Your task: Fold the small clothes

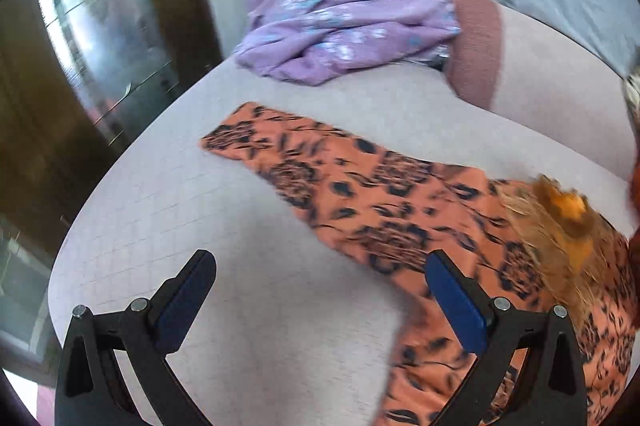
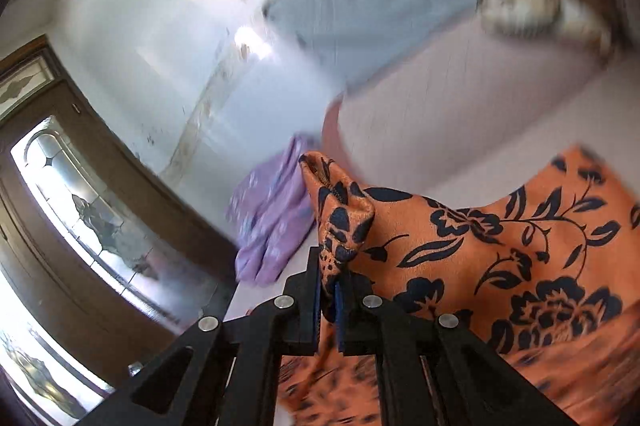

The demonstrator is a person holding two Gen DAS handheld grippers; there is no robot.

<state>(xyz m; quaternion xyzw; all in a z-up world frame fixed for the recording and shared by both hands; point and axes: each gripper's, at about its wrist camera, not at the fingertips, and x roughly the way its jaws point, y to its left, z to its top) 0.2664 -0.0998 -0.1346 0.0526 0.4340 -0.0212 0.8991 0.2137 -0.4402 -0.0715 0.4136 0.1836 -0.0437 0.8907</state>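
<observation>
Jaws: right gripper point(image 2: 329, 290) clamps orange cloth point(image 2: 500, 238); left gripper point(image 1: 320, 302) wide, empty. Fold evenly; edges probably misaligned.

Pale checked bedsheet point(image 1: 248, 226), brown door point(image 2: 100, 226) with leaded glass, white wall point(image 2: 140, 25)

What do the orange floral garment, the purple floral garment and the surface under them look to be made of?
Orange floral garment: thin woven cloth with a slight sheen; it bunches softly where the right hand-held gripper pinches it. Purple floral garment: soft matte fabric, crumpled in loose folds. Surface: pale matte textile with a faint grid, probably quilted.
</observation>
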